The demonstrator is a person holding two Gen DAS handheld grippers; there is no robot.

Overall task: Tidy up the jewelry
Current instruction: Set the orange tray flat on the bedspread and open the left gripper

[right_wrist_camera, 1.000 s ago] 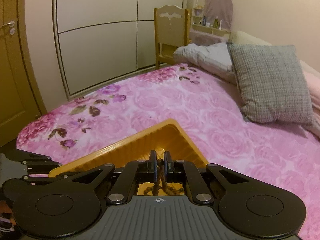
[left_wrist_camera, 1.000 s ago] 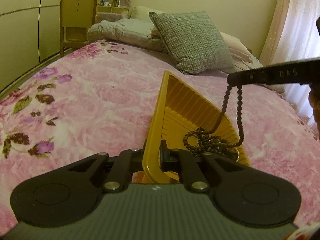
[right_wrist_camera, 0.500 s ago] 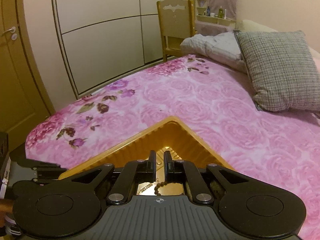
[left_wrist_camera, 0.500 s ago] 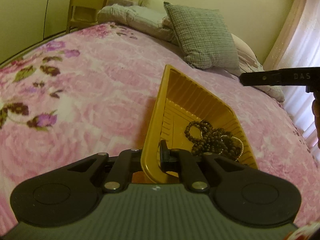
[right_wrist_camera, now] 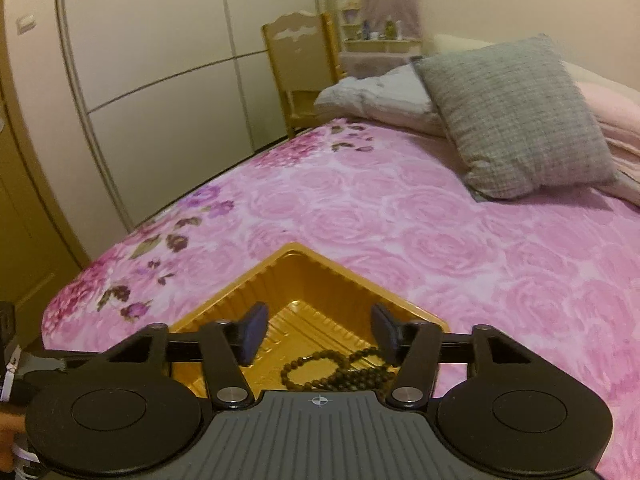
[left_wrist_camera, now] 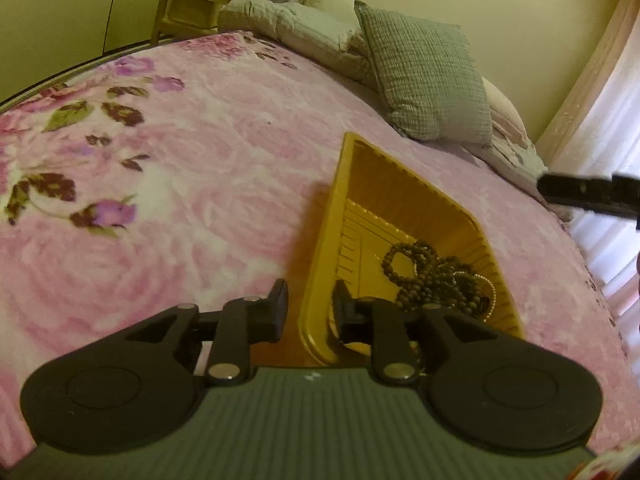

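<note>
The right gripper [right_wrist_camera: 316, 330], jaws just opened wide and empty, hides part of the bead necklace [left_wrist_camera: 436, 276] heaped in the yellow tray [left_wrist_camera: 376, 184] whose long axis runs away from the left gripper [left_wrist_camera: 308, 306], its just-parted jaws astride the near rim.

I see dark beaded necklaces [left_wrist_camera: 436, 280] heaped in the yellow plastic tray's [left_wrist_camera: 360, 184] near corner on the bed.

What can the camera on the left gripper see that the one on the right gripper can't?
Only the left wrist view shows the curtain and the right gripper from outside. Only the right wrist view shows the wardrobe doors and a shelf of bottles. Both show the yellow tray holding the dark bead necklace, the pink bedspread, the grey pillow and the chair.
</note>
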